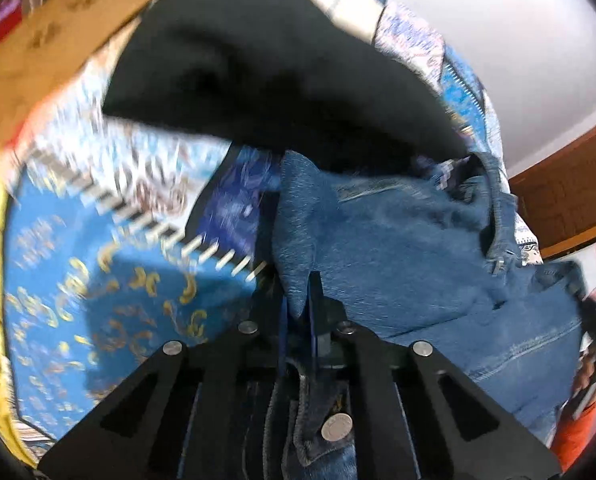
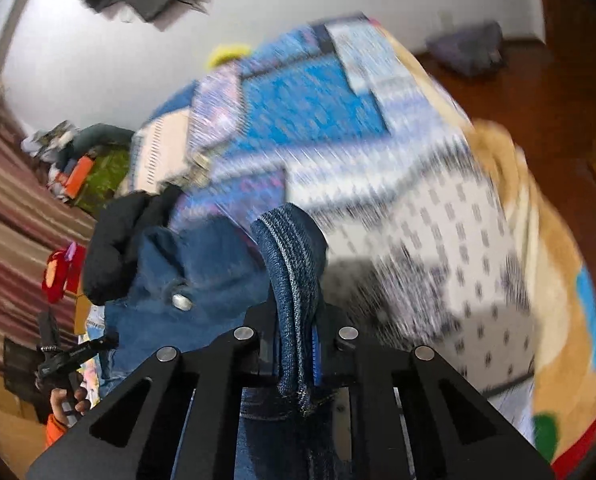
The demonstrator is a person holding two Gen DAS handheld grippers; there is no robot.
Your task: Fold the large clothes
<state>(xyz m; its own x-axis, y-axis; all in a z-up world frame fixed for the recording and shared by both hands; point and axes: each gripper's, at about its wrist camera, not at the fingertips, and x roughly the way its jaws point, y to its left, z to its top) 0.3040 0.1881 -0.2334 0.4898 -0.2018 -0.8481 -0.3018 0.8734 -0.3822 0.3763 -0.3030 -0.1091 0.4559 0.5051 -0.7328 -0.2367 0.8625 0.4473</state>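
Observation:
Blue denim jeans (image 1: 418, 248) hang between both grippers above a bed. My left gripper (image 1: 302, 300) is shut on the waistband near the metal button (image 1: 337, 427) and open zipper (image 1: 498, 240). My right gripper (image 2: 298, 312) is shut on a stitched edge of the jeans (image 2: 294, 264); a metal button (image 2: 182, 301) shows to its left. A black garment (image 1: 266, 68) lies bunched beyond the jeans and also shows in the right wrist view (image 2: 114, 248). Both views are motion-blurred.
The bed has a blue patterned quilt (image 1: 98, 280) with white, yellow and tan areas (image 2: 438, 220). A cardboard box (image 1: 50, 52) sits past the bed. Wooden floor (image 2: 538, 92) and a white wall lie beyond. The other hand-held gripper (image 2: 58, 356) shows at lower left.

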